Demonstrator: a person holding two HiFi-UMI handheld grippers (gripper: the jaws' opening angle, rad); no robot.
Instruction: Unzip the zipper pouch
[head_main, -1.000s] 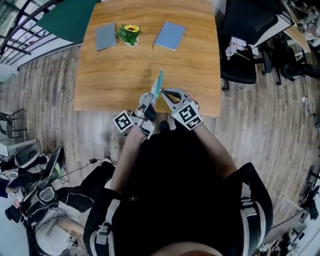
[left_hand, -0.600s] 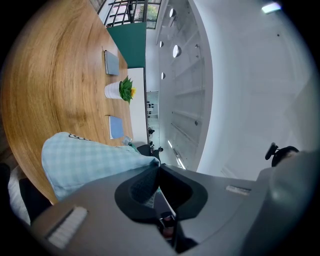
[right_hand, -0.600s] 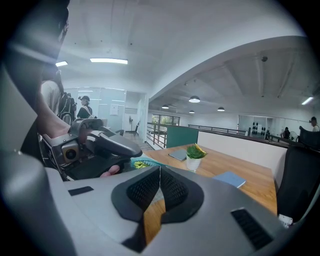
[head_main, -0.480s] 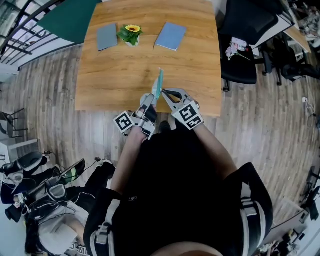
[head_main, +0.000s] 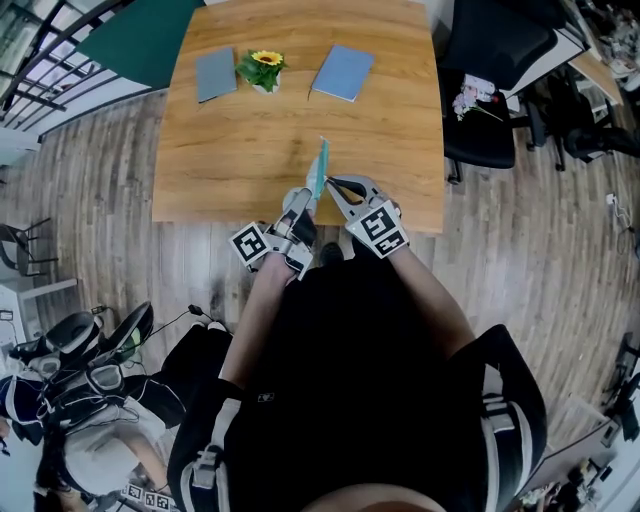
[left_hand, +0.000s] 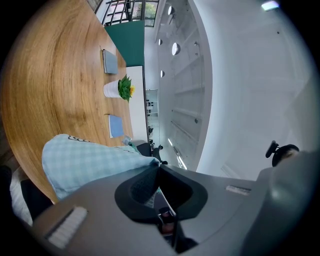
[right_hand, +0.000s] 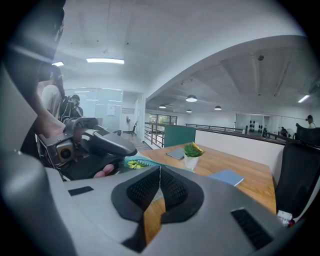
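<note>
Spreading out ahead of both grippers, the table has its near edge right under their tips. The person's forearms reach forward from the body and converge there, marker cubes turned outward. The left gripper lies rolled onto its side, roughly level, and its jaws are clamped on a corner of the pouch. The checked fabric bulges out beside the pads and stands edge-up just ahead of them. The right gripper sits just beside the left, angled inward and a little downward, with its jaws pressed together at the pouch's near edge. Whether they pinch a zipper pull cannot be told. Well beyond both tips, at the table's far side, lie a blue book and a grey book, with a plant between them.
</note>
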